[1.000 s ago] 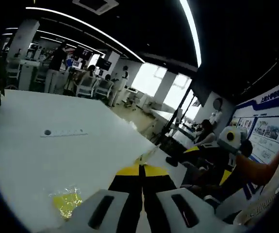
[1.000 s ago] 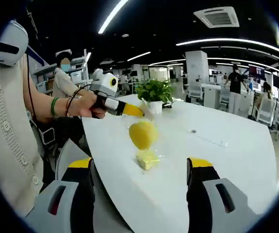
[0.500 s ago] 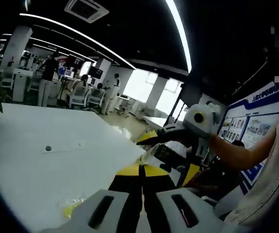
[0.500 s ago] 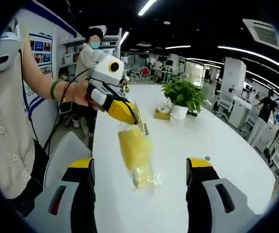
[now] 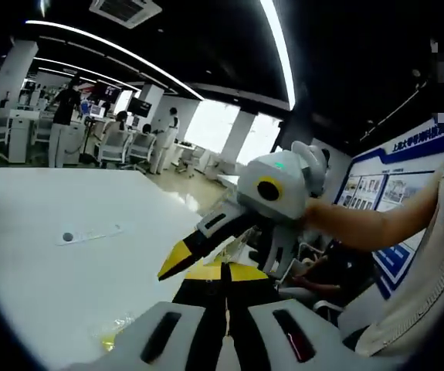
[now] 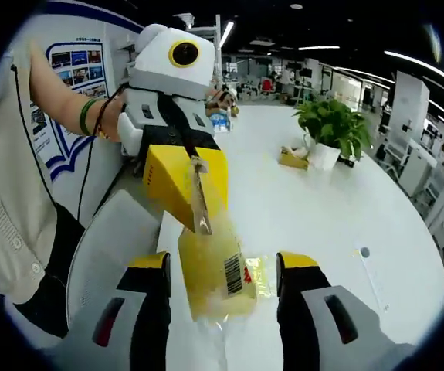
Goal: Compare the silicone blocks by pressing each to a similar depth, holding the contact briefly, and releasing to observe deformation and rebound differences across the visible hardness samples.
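Status: no pressing started, the sample isn't even unpacked. The left gripper (image 6: 198, 202) has its yellow tips pressed together on the top edge of a clear plastic bag (image 6: 215, 270), and the bag hangs from that pinch over the near edge of the white table (image 6: 314, 209). Inside it sits 1 yellow silicone block (image 6: 206, 267) behind a barcode label; I can't tell if it holds more than 1. The right gripper (image 6: 223, 267) has its jaws spread wide, 1 on each side of the bag's lower half, apparently not touching it. In the left gripper view the right gripper (image 5: 183, 259) crosses in from the right. A second crinkled bag with something yellow (image 5: 112, 335) lies on the table by the near edge. A potted plant (image 6: 331, 131) stands further back. Left to do, by my read: free the blocks, lay them down, then press, hold and release each.
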Demonstrator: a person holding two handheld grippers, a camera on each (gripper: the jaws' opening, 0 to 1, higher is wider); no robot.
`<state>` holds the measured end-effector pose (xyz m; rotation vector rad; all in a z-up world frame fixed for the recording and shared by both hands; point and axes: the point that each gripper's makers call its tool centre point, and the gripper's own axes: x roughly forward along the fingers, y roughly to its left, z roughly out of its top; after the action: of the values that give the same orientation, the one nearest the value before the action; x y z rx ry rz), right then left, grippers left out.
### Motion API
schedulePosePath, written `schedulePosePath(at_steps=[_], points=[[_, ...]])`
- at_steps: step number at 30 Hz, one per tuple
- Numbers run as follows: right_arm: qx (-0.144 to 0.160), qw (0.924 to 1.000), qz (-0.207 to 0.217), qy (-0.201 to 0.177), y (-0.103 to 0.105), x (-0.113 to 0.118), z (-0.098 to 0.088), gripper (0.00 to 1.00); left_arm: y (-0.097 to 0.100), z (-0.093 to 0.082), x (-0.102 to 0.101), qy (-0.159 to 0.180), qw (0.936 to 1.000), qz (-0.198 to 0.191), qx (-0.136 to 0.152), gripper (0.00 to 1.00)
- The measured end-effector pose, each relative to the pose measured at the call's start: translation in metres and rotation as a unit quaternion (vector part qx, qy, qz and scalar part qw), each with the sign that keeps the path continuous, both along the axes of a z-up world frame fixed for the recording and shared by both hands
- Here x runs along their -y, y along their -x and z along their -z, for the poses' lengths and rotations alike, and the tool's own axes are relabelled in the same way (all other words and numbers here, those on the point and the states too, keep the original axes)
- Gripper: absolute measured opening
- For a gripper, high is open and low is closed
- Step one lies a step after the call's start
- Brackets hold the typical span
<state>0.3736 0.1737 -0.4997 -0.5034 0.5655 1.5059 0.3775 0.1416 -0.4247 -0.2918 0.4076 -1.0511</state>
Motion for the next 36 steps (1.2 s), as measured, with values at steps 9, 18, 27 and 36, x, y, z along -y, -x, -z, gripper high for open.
schedulePosePath(at_steps=[9,18,27,36], points=[[0.005,0.9998,-0.019,0.008,0.01,-0.002,0.005,0.27,0.005,0.002,0.001,0.001,0.9999,0.012,-0.002,0.0],[0.033,0.9992,0.007,0.021,0.016,-0.003,0.016,0.18,0.017,0.013,-0.002,-0.007,0.9998,0.02,-0.001,0.0],[0.022,0.9993,0.016,0.027,0.021,-0.002,0.023,0.1,0.021,0.018,-0.003,-0.016,0.9995,0.027,-0.002,0.0],[0.023,0.9995,0.011,0.021,0.019,-0.003,0.024,0.1,0.02,0.02,-0.003,-0.021,0.9994,0.026,-0.001,0.0]])
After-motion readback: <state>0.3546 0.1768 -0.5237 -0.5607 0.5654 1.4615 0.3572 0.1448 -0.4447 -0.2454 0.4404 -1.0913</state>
